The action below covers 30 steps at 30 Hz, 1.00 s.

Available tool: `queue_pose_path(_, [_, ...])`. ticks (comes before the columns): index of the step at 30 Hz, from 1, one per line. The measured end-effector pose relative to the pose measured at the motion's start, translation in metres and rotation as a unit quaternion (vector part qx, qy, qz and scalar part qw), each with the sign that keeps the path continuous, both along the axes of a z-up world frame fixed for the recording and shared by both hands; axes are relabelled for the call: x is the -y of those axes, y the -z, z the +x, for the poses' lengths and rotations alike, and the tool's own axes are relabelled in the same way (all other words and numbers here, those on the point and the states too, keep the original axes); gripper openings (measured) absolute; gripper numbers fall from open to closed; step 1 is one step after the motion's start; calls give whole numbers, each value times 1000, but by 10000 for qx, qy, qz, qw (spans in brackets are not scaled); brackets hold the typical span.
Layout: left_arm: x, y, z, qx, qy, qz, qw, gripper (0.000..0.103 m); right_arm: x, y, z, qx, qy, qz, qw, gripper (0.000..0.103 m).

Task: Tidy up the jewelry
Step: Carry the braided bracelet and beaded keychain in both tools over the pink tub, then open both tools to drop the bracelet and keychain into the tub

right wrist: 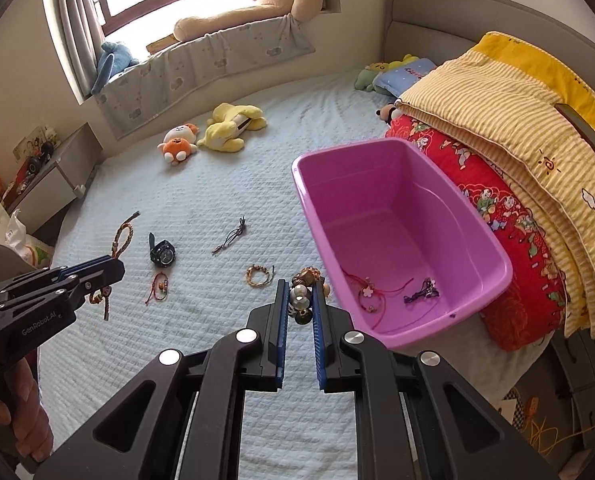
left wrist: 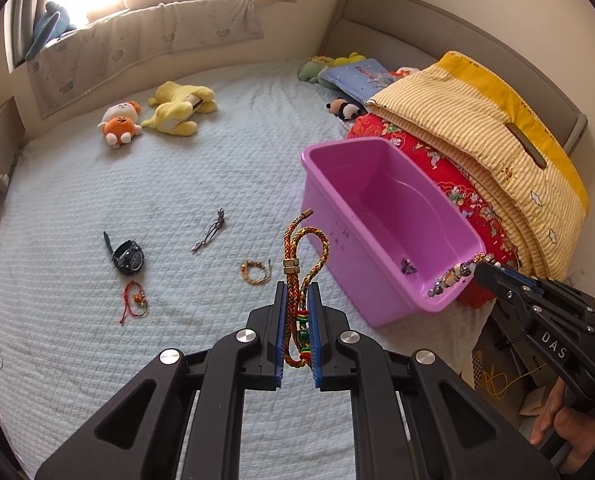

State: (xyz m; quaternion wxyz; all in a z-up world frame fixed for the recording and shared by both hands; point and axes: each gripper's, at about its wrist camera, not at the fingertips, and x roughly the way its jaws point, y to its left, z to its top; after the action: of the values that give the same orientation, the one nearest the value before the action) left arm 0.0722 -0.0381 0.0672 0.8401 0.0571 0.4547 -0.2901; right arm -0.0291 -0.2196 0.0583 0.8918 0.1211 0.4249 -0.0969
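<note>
My left gripper (left wrist: 297, 292) is shut on a braided red, yellow and green cord bracelet (left wrist: 299, 248), held above the bed. My right gripper (right wrist: 300, 286) is shut on a beaded bracelet (right wrist: 302, 294) with pearl and brown beads, near the pink tub's (right wrist: 377, 146) front corner. Each gripper shows in the other view: the right gripper (left wrist: 481, 272) at the tub (left wrist: 337, 148), the left gripper (right wrist: 113, 270) further left. Inside the tub lie a red string bracelet (right wrist: 371, 292) and a purple piece (right wrist: 421, 292). On the bed lie a black watch (right wrist: 162, 255), a red string bracelet (right wrist: 160, 285), a golden braided bracelet (right wrist: 259, 274) and a dark cord (right wrist: 229, 238).
Folded red and yellow quilts (right wrist: 517, 184) press against the tub's right side. Plush toys (right wrist: 217, 128) lie far back on the light blue bedspread (right wrist: 201, 200). A grey headboard (right wrist: 421, 20) stands behind, and a low cabinet (right wrist: 49, 184) sits off the bed's left edge.
</note>
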Motion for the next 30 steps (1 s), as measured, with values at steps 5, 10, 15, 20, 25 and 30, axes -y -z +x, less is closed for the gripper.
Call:
queue_pose_path(5, [69, -1, 2, -65, -313, 20, 9995, 10, 60, 1, 14, -63, -485, 93, 9988, 11])
queue_pose_path(10, [131, 8, 6, -182, -566, 181, 9981, 10, 116, 4, 29, -100, -852, 185, 9961, 11])
queue_pose_path(15, [177, 23, 16, -413, -628, 352, 9966, 10, 160, 11, 42, -202, -1065, 286, 9937, 11])
queue_pose_path(20, [213, 43, 30, -729, -536, 569, 9943, 10, 186, 30, 57, -425, -1178, 436, 9912, 11])
queue_pose_path(25, [243, 69, 40, -991, -262, 863, 9910, 10, 200, 57, 72, -669, -1144, 637, 9891, 11])
queue_pose_path(30, [260, 92, 50, -1312, -232, 1043, 9856, 10, 211, 88, 84, -1053, -1068, 807, 9854, 11])
